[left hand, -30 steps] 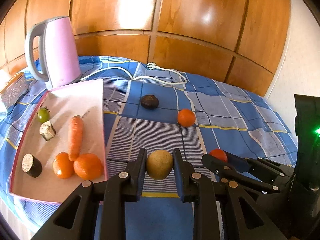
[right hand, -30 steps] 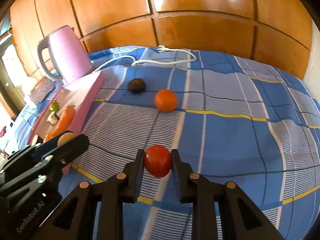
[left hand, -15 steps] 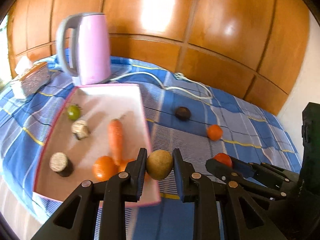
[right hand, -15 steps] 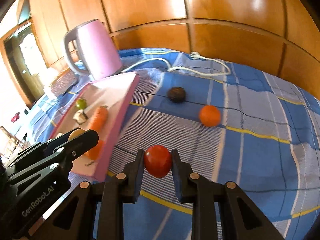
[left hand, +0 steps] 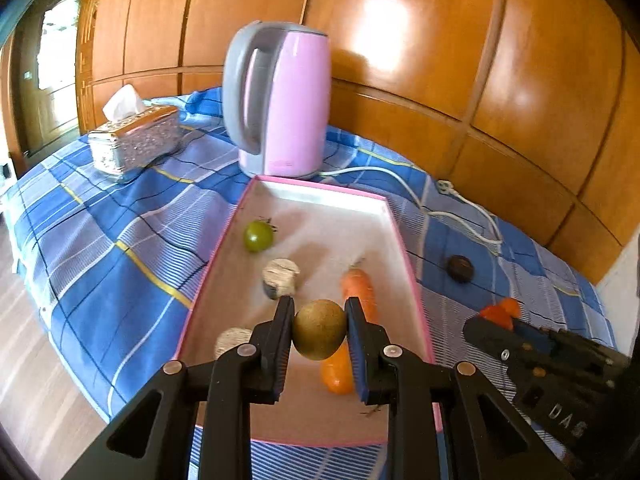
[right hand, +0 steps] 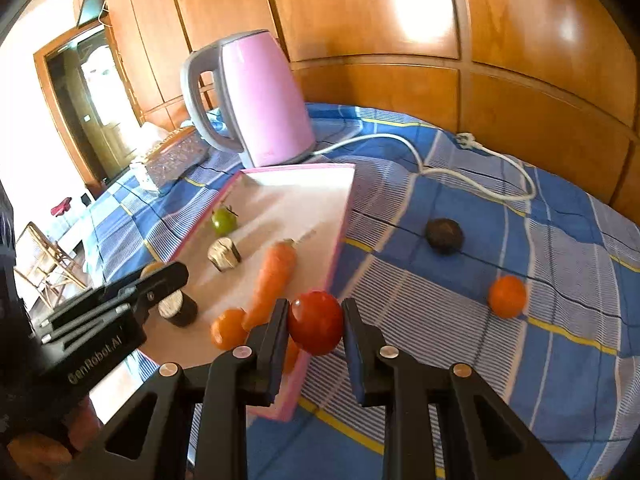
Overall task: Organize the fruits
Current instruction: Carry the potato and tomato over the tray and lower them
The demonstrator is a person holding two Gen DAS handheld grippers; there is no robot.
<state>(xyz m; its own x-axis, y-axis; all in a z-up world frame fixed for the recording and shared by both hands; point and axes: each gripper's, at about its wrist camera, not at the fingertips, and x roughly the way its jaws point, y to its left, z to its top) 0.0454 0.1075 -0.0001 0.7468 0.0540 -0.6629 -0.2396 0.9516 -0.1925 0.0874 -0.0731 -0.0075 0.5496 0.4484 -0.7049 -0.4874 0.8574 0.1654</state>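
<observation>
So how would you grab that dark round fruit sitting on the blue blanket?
Grip the dark round fruit across its widest middle, coming straight down from above. It is a squat ball lying alone on the checked cloth, apart from the white cord and the orange, so both its sides are open. Both grippers already hold fruit, so one must empty first.

Left gripper [left hand: 319, 334] jaws clamp a brownish-green fruit [left hand: 319, 335] above the pink tray [left hand: 320, 194].

Glossy varnished wood wall panels [left hand: 400, 40]; smooth glossy pink plastic kettle [left hand: 288, 100]; checked cloth bedspread [right hand: 520, 360], matt; tomato [right hand: 316, 326] shiny, brownish fruit [left hand: 319, 334] matt, rough-ish.
</observation>
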